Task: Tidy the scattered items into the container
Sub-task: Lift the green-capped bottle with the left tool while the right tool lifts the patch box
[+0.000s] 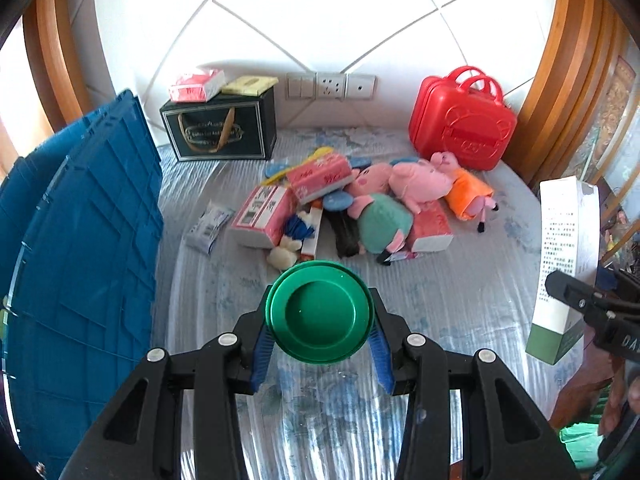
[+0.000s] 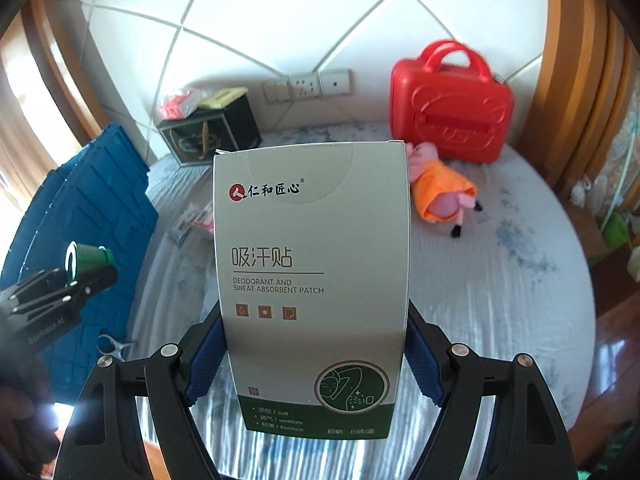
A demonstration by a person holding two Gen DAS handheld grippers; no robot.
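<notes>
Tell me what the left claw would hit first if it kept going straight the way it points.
Probably the toy pile on the bed, likely its near edge, just past the green tin held in the left claw. Depth is hard to judge here.

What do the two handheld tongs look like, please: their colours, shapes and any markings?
Both tongs are black plastic frames with cut-out openings and round silver rivets at the joints. The left tongs carry blue textured pads on the fingers; the right tongs have the same blue pads. Seen from the side, pale lettering runs along each body, only partly readable. No cables or sleeves are visible.
</notes>
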